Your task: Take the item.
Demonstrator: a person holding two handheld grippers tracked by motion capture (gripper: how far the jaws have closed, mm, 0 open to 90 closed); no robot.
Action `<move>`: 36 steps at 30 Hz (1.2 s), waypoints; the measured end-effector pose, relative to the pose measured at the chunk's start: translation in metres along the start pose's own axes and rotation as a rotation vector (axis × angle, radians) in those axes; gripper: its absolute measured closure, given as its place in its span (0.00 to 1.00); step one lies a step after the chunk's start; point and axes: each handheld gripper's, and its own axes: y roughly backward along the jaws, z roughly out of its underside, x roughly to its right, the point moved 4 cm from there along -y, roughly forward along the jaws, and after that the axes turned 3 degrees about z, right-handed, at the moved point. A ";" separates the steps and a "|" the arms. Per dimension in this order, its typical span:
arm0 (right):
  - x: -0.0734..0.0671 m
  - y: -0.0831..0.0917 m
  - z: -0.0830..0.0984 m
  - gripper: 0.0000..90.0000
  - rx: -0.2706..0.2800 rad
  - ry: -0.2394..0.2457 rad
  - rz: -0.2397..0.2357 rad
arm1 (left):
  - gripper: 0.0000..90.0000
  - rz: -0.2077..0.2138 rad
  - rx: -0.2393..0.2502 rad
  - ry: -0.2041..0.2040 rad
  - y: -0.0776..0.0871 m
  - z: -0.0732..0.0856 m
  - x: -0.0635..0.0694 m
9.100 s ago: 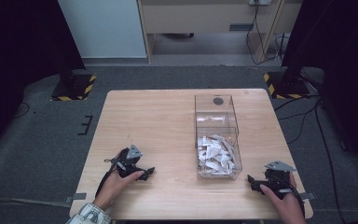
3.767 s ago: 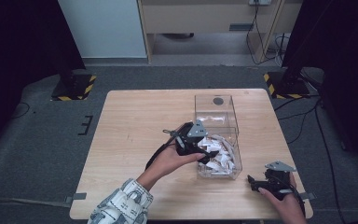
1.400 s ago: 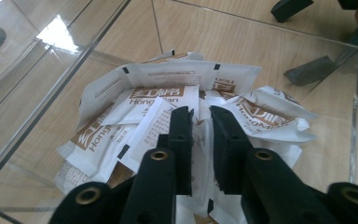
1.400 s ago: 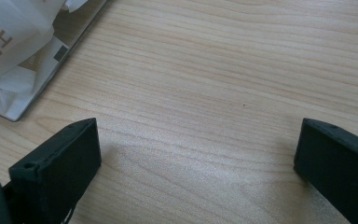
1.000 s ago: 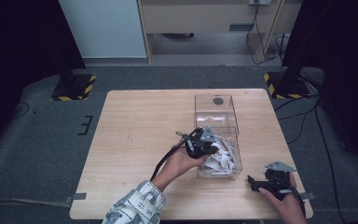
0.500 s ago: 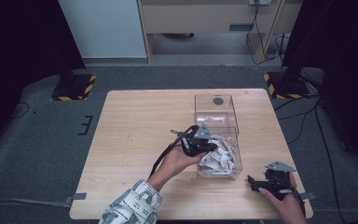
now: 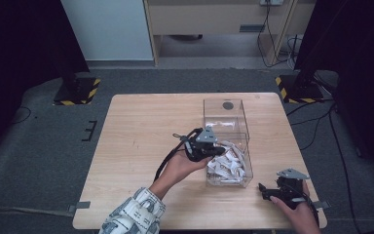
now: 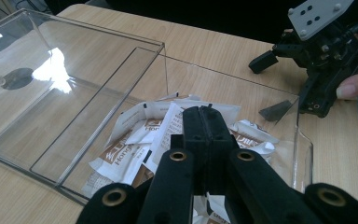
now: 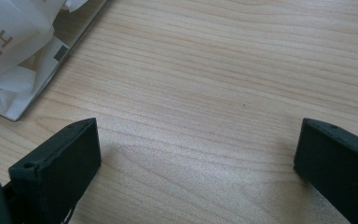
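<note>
Packets [image 7: 226, 165] piled in near half of clear box [image 7: 224, 109], table [image 7: 141, 122] center-right.

High view: left gripper [image 7: 213, 150] over box's 9 o'clock rim, reaching into pile, prob. for a pick. Right gripper [image 7: 264, 190] parked at 5 o'clock, out of way.

Left gripper view: jaws pressed together above packets [image 8: 144, 140]; can't tell if a packet is pinched.

Right gripper view: jaws wide apart, nothing between, bare wood; box corner at 10 o'clock.

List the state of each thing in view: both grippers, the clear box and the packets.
left gripper: fingers shut, over the packets; whether they pinch one cannot be told.
right gripper: fingers open, nothing between them, low over the table.
clear box: no lid on it, far compartment empty.
packets: heaped loosely in the near compartment.
</note>
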 end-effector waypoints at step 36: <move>0.000 0.000 0.000 0.01 0.000 0.002 0.000 | 0.99 -0.021 0.098 -0.001 0.044 -0.005 -0.008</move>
